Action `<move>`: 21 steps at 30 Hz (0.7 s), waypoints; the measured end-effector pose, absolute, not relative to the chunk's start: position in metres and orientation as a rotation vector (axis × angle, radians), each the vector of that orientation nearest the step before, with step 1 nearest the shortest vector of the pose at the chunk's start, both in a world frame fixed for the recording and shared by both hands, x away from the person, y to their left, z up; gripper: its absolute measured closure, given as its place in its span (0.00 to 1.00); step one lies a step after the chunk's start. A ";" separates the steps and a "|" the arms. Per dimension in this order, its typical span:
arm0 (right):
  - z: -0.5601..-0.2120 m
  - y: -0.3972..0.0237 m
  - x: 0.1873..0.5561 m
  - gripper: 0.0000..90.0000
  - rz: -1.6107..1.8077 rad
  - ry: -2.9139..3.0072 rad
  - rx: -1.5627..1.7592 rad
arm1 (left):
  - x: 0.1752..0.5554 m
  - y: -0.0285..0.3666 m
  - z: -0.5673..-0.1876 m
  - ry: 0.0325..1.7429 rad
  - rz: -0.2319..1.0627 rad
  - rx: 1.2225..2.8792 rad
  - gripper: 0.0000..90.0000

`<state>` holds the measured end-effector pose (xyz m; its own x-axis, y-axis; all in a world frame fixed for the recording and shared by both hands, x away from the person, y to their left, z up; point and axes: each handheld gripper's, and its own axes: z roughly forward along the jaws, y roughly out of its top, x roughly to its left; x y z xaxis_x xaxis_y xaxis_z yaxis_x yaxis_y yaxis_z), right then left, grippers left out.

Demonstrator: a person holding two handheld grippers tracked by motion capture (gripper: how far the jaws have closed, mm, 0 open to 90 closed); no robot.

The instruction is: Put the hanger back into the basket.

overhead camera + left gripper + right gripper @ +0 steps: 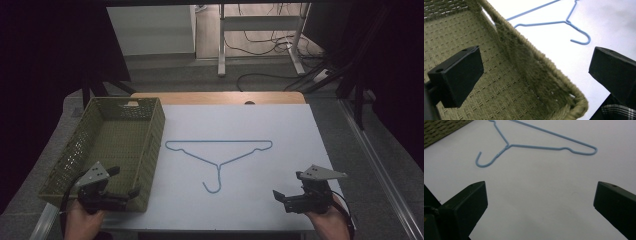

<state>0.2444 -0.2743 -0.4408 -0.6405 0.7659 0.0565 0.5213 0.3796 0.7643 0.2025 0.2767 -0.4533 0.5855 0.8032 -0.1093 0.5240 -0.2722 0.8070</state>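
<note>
Meanwhile, both grippers released; hanger flat mid-table, basket beside left gripper.

High view overhead facing forward, gripper views low, sharing hanger

Thin blue wire hanger; rough woven basket; matt table.

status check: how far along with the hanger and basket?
Nothing looks done yet. The light blue wire hanger lies flat on the white table top, untouched, outside the olive woven basket, whose visible inside is bare. In hand: nothing. The left gripper hovers at the basket's near right corner, the right gripper over the table's near right; both have jaws spread. Left, probably: grasp the hanger and move it.
</note>
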 end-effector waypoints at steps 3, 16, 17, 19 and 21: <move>-0.437 -0.270 0.246 0.00 1.129 2.343 1.104 | 0.203 0.274 -0.453 1.054 0.401 1.950 0.00; -0.430 -0.253 0.257 0.00 1.126 2.388 1.060 | 0.208 0.261 -0.442 1.023 0.384 1.967 0.00; -0.430 -0.252 0.258 0.00 1.124 2.388 1.053 | 0.209 0.259 -0.441 1.024 0.380 1.967 0.00; -0.429 -0.250 0.261 0.00 1.132 2.389 1.055 | 0.211 0.255 -0.440 1.019 0.363 1.969 0.00; -0.429 -0.249 0.263 0.00 1.131 2.388 1.050 | 0.213 0.252 -0.439 1.018 0.357 1.979 0.00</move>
<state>0.2631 -0.2485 -0.4286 -0.6888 0.7238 0.0405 0.4899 0.4235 0.7620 0.2127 0.2520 -0.4387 0.6264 0.7697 -0.1235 0.5240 -0.2984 0.7977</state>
